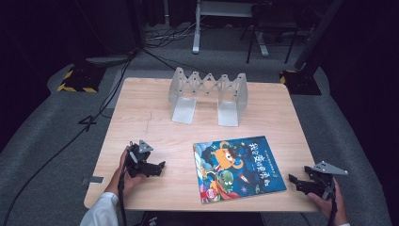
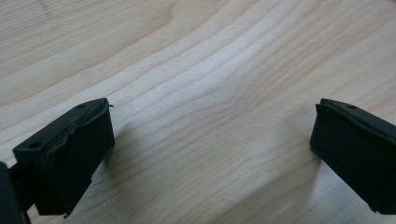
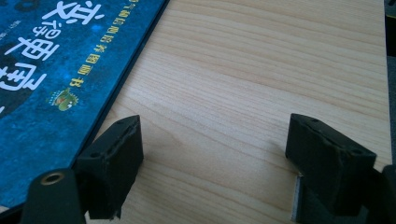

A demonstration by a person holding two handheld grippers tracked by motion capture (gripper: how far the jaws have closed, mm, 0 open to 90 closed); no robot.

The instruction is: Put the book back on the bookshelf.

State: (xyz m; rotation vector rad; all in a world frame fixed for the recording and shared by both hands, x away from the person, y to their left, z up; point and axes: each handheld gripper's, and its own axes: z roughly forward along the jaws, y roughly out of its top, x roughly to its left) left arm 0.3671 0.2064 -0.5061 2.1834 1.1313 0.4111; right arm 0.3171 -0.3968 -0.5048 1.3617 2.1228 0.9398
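- The picture book (image 1: 238,168) lies flat and face up on the wooden table (image 1: 141,113), in the near right part of the top, its blue cover showing cartoon monsters and a title in white characters.
- In the high view the book sits slightly turned, its near corners close to the table's front edge.
- The left gripper (image 1: 161,165) rests low over the table to the left of the book, held in the person's left hand (image 1: 123,170) — its tips point toward the book but stay apart from it.
- In the left gripper view its 2 black jaws stand wide apart with bare wood grain between them; nothing is gripped.
- The right gripper (image 1: 292,181) is at the table's right front corner, just beside the book's right edge, held in the right hand (image 1: 326,204).
- In the right gripper view the right gripper (image 3: 212,154) also has its jaws spread, with bare table between them; the book (image 3: 56,74) lies just left of the left-hand jaw, and whether that jaw touches the cover's edge cannot be told.
- At the far side of the table stands a grey expandable book rack (image 1: 207,94) — 2 upright end plates joined by a zigzag lattice, well apart from the book and both grippers.
- A white sleeve (image 1: 99,212) shows at the person's left forearm.
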